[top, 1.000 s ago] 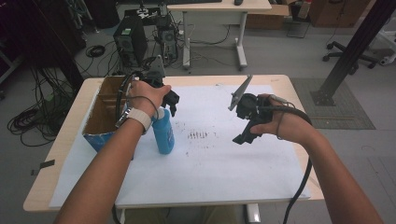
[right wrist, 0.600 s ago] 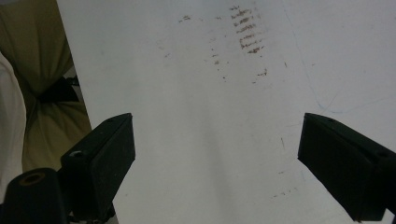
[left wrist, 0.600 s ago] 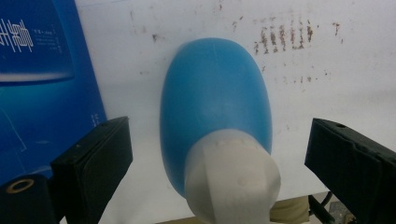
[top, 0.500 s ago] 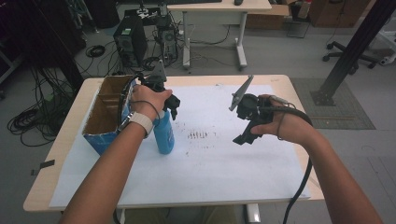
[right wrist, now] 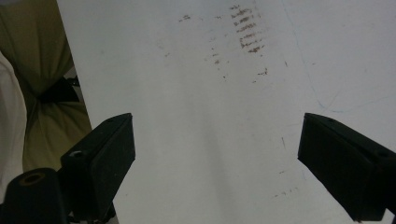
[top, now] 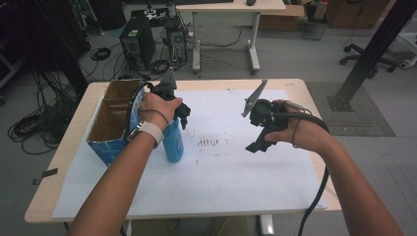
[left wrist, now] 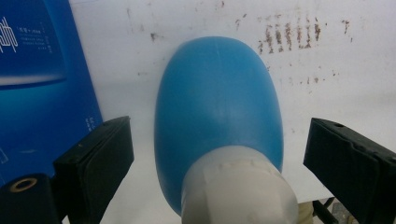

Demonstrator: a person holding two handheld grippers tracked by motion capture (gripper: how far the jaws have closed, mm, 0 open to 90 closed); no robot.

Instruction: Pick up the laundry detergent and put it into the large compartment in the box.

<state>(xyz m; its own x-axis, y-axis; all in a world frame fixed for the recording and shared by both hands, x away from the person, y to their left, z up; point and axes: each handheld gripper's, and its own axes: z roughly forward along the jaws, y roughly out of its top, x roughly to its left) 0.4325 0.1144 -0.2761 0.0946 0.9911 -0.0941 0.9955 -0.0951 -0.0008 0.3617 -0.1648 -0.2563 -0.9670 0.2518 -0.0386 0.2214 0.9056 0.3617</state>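
A blue bottle [top: 173,143] with a white cap stands upright on the white paper, right beside an open blue cardboard box [top: 110,125]. My left gripper [top: 176,118] comes down over the bottle's top. In the left gripper view the bottle [left wrist: 217,102] sits between the two pads with a gap on each side. The left gripper [left wrist: 219,128] is open, and its jaws have just been closing around the bottle. My right gripper [top: 255,141] hovers over the paper right of centre. The right gripper [right wrist: 217,121] is open with nothing between its pads.
The white sheet [top: 236,177] covers most of the wooden table and carries brown smudge marks [top: 209,142] in the middle. The box's blue wall [left wrist: 42,70] stands close to the left jaw. A computer tower [top: 137,46], floor cables and another table lie beyond the far edge.
The left hand has edged slightly lower over the bottle's top. The right hand and its gripper have kept still.
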